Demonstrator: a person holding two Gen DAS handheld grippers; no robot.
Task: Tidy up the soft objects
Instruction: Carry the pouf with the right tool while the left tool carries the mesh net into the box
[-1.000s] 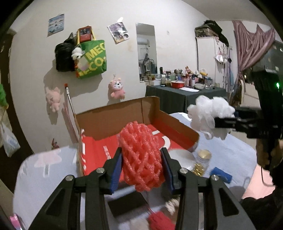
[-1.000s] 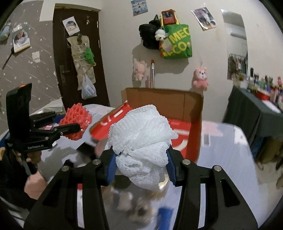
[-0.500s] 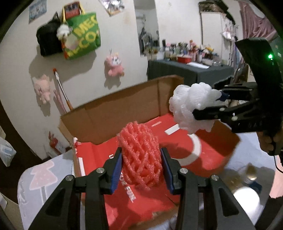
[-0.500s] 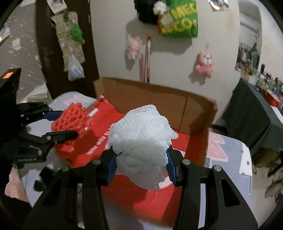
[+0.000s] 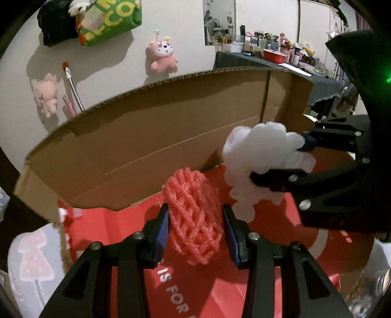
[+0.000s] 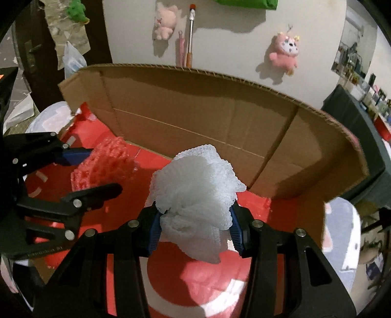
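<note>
My left gripper (image 5: 195, 220) is shut on a red foam net (image 5: 193, 215) and holds it over the red floor of an open cardboard box (image 5: 151, 137). My right gripper (image 6: 195, 220) is shut on a white foam net (image 6: 195, 198), also inside the box (image 6: 220, 117), just right of the red net. In the left wrist view the white net (image 5: 259, 161) and the right gripper (image 5: 281, 161) sit close to the right. In the right wrist view the red net (image 6: 105, 166) and the left gripper (image 6: 102, 171) are at the left.
The box's tall brown back wall stands close ahead of both grippers. Pink plush toys (image 5: 162, 52) and a green bag (image 5: 110, 19) hang on the wall behind. A dark cluttered table (image 5: 268, 61) is at the far right. A pale printed tablecloth (image 5: 31, 256) lies under the box.
Both grippers have moved forward and down into the box, each still holding its net. The box wall now fills most of both views.
</note>
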